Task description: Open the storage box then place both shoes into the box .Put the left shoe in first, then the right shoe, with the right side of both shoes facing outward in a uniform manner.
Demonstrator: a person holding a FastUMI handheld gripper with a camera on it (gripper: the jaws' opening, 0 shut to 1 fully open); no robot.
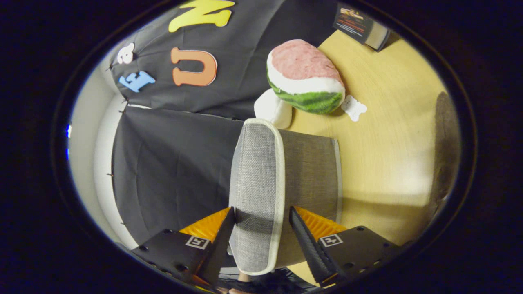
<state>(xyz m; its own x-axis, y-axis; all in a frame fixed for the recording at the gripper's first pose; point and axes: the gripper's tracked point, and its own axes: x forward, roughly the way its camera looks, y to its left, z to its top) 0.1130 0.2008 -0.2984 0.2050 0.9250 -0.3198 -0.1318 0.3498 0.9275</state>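
Observation:
The storage box lid (pixel 255 179) is grey woven fabric with a pale trim. It stands on edge between my fingers, its outer face toward the left finger and its darker inner side (pixel 310 171) toward the right one. My gripper (pixel 261 223) is shut on the lid's rim, the left finger (pixel 225 232) and the right finger (pixel 302 234) pressing it from either side. The lid is lifted off the wooden table (pixel 388 134). Part of what lies under and behind the lid is hidden.
Beyond the lid, a watermelon-slice plush (pixel 304 77) lies on the table with a white soft piece (pixel 273 109) and a small white bone-shaped tag (pixel 354 108) beside it. A dark book (pixel 359 25) sits at the far corner. A dark grey shape (pixel 446 151) lies far off to the right finger's side.

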